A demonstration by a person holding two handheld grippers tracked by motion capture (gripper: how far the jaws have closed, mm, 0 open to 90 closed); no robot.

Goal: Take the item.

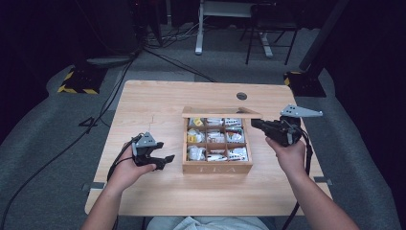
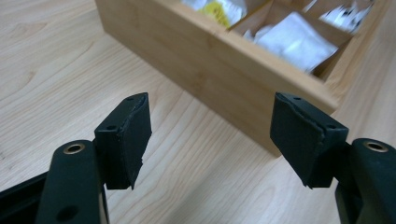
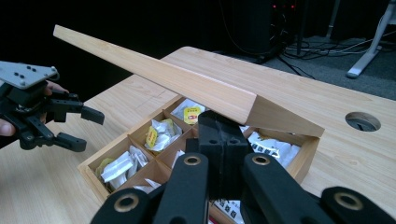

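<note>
Nine compartments show in the wooden tea box point(image 1: 217, 167), each with sachets point(image 1: 215, 137) in it, and I take that box as my landmark; it sits on the table point(image 1: 143, 100). Its lid point(image 3: 154, 74) stands raised, tilted up over the box's far edge. My right gripper point(image 1: 256, 124) is at the box's far right corner, jaws pressed together beneath the lid's edge; I cannot tell whether they pinch it. My left gripper point(image 1: 165, 161) hangs just left of the box's near corner, jaws spread wide with nothing between them, clear of the wood.
</note>
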